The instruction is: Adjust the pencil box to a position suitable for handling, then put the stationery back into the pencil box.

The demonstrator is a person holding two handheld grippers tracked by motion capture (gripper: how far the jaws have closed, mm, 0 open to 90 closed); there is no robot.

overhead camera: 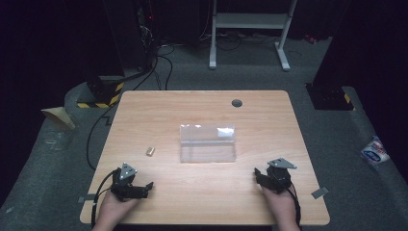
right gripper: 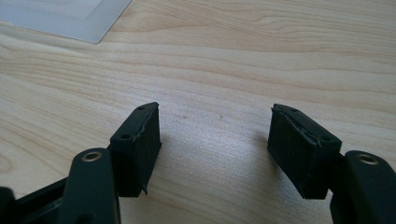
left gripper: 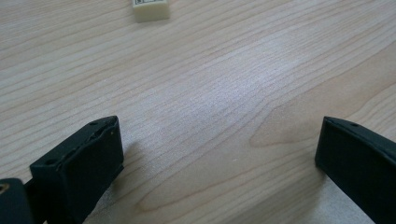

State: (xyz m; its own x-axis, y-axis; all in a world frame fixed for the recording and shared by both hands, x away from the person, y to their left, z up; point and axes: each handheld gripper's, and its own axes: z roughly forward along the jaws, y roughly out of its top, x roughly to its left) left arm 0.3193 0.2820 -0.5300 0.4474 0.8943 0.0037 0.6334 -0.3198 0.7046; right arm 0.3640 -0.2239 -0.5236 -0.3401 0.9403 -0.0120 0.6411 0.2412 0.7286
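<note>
Two claws, left claw [overhead camera: 144, 186] and right claw [overhead camera: 260, 174], rest spread and empty on the worktop [overhead camera: 202, 202] (staged short of clear box [overhead camera: 208, 143] and small block [overhead camera: 150, 151]).

The small cream block [left gripper: 151, 9] runs off the top edge of the left gripper view, its printed marks cut short and unreadable. Only a corner of the clear plastic box [right gripper: 65, 17] shows in the right gripper view, the rest lost past the frame.
</note>
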